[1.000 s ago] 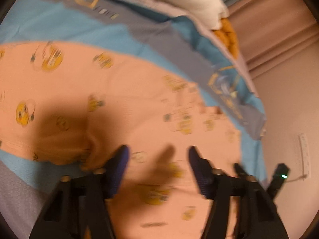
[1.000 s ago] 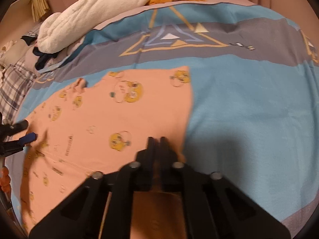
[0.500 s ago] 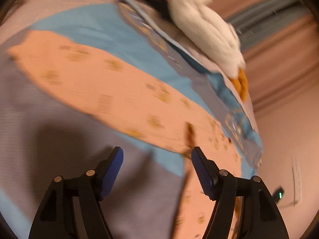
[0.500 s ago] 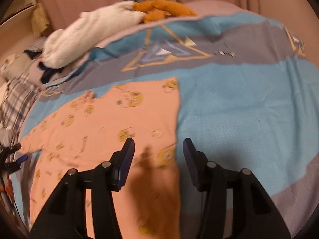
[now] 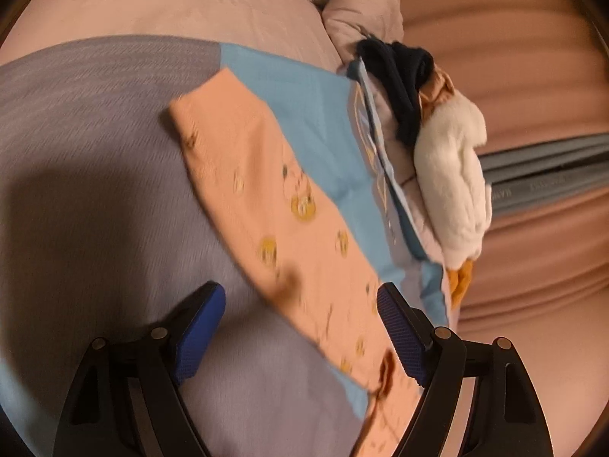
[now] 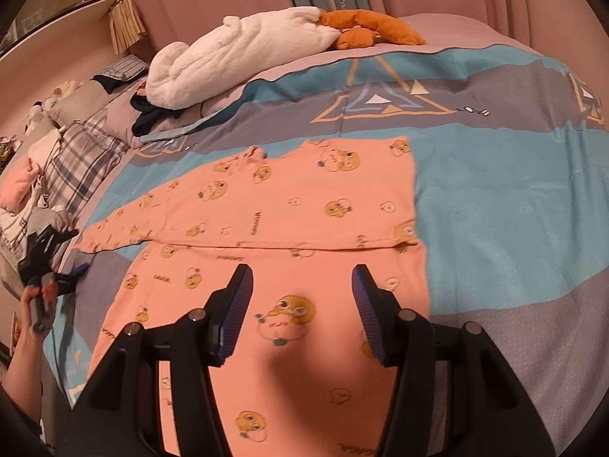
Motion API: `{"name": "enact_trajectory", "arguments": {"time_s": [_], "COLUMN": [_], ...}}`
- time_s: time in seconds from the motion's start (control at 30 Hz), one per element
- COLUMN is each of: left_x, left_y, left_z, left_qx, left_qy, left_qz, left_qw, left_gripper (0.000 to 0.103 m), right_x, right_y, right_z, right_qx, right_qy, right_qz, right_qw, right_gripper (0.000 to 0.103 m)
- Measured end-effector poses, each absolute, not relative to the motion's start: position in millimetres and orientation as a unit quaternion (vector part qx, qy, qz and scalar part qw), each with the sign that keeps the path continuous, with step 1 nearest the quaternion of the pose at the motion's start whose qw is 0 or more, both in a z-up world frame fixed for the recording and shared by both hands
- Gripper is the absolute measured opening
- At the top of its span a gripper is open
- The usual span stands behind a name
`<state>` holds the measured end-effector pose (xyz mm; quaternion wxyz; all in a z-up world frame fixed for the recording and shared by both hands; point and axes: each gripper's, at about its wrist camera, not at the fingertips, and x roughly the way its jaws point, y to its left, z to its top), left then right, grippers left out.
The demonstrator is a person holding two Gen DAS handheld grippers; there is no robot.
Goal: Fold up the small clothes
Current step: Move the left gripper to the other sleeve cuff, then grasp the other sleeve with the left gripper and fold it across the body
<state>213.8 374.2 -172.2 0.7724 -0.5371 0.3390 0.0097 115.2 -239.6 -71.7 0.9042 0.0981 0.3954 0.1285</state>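
A peach top [image 6: 304, 205] printed with yellow cartoon faces lies spread on the bed cover [image 6: 495, 209], with a straight fold line across its middle. Its long sleeve [image 5: 266, 198] stretches out to the left. My right gripper [image 6: 302, 304] hovers over the near half of the top, its jaws opening and nothing between the blue pads. My left gripper [image 5: 300, 327] hangs near the sleeve, jaws opening wide, with the sleeve cloth lying below and untouched. In the right wrist view the left gripper [image 6: 49, 262] sits at the sleeve's end, held by a hand [image 6: 34, 304].
A white plush toy [image 6: 236, 61] with orange feet and a dark garment [image 6: 152, 114] lie at the far side of the bed. Plaid bedding [image 6: 76, 156] and pillows are at the left. Curtains hang behind the bed.
The right gripper went from shut to open, let go of the top's edge and pulled back and up. The left gripper swung along the top to the sleeve and its jaws widened.
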Motion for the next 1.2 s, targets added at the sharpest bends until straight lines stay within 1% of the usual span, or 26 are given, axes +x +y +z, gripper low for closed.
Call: {"name": "enact_trajectory", "arguments": {"time_s": [0.23, 0.3, 0.33, 0.37, 0.4, 0.47, 0.57, 0.7, 0.9, 1.03, 1.2], "left_x": [236, 241, 242, 243, 243, 244, 240, 238, 239, 246, 256], "left_y": [392, 397, 399, 400, 400, 402, 406, 402, 363, 306, 226], "left_z": [-176, -176, -176, -176, -176, -180, -187, -173, -109, -54, -13], "left_qx": [-0.544, -0.548, -0.546, -0.542, -0.54, -0.535, -0.536, -0.512, -0.445, -0.372, -0.3], "left_qy": [0.31, 0.302, 0.302, 0.306, 0.309, 0.323, 0.348, 0.372, 0.357, 0.347, 0.352], "left_qz": [0.05, 0.061, 0.07, 0.077, 0.084, 0.096, 0.114, 0.138, 0.1, 0.049, -0.025], "left_qw": [0.778, 0.778, 0.778, 0.779, 0.779, 0.775, 0.761, 0.762, 0.815, 0.86, 0.886], "left_gripper": [0.081, 0.079, 0.073, 0.063, 0.056, 0.026, 0.009, 0.005, 0.005, 0.005, 0.005], "right_x": [113, 112, 111, 111, 111, 110, 108, 101, 84, 72, 64], "right_y": [-231, -228, -227, -226, -225, -223, -224, -226, -231, -237, -248], "right_z": [-79, -81, -82, -83, -84, -85, -85, -83, -79, -76, -73], "right_qx": [0.105, 0.106, 0.105, 0.103, 0.099, 0.096, 0.095, 0.1, 0.11, 0.112, 0.125], "right_qy": [0.41, 0.414, 0.415, 0.417, 0.419, 0.421, 0.422, 0.421, 0.413, 0.407, 0.394], "right_qz": [0.126, 0.126, 0.126, 0.125, 0.124, 0.122, 0.122, 0.123, 0.124, 0.124, 0.126], "right_qw": [0.897, 0.895, 0.895, 0.894, 0.894, 0.894, 0.893, 0.893, 0.895, 0.898, 0.902], "right_gripper": [0.054, 0.054, 0.054, 0.054, 0.054, 0.054, 0.054, 0.054, 0.054, 0.055, 0.055]}}
